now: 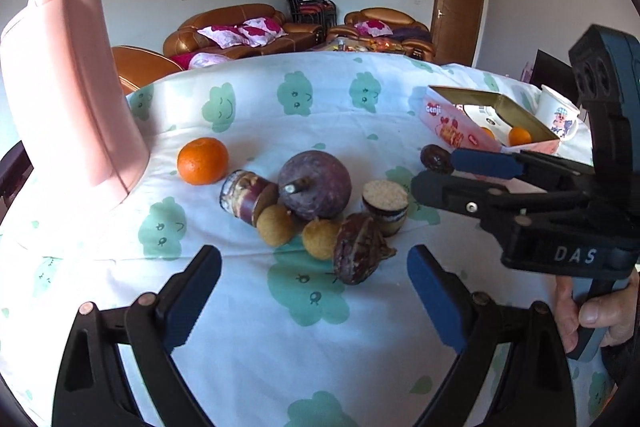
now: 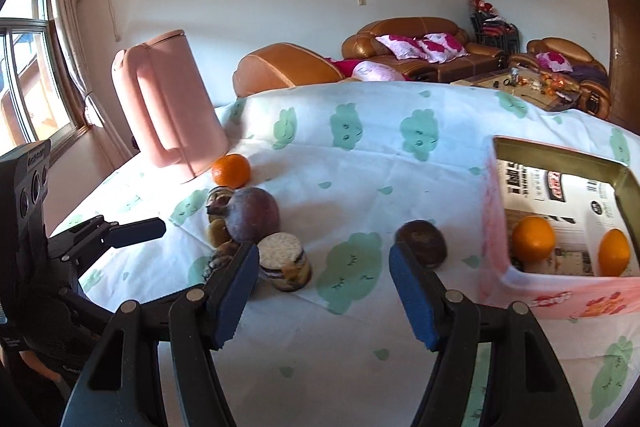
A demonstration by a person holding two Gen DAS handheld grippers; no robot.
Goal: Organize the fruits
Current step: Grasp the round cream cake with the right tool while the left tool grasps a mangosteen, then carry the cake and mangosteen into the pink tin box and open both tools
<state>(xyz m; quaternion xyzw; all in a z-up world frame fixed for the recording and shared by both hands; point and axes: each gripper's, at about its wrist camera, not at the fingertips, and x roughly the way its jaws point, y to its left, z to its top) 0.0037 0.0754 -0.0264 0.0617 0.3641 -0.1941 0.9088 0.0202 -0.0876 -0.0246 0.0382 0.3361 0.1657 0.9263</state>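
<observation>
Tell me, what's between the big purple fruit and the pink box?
In the right wrist view, a round sandwich cookie and a dark brown fruit sit between the big purple fruit and the pink box, with tablecloth around them.

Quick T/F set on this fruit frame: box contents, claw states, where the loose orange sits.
1. The pink box holds two oranges. True.
2. The right claw grips a fruit. False: open, holding nothing.
3. A loose orange lies on the cloth beside the pink jug. True.
4. The left claw is shut. False: open, short of the fruit pile.
5. The purple fruit is in the box. False: on the cloth.
</observation>
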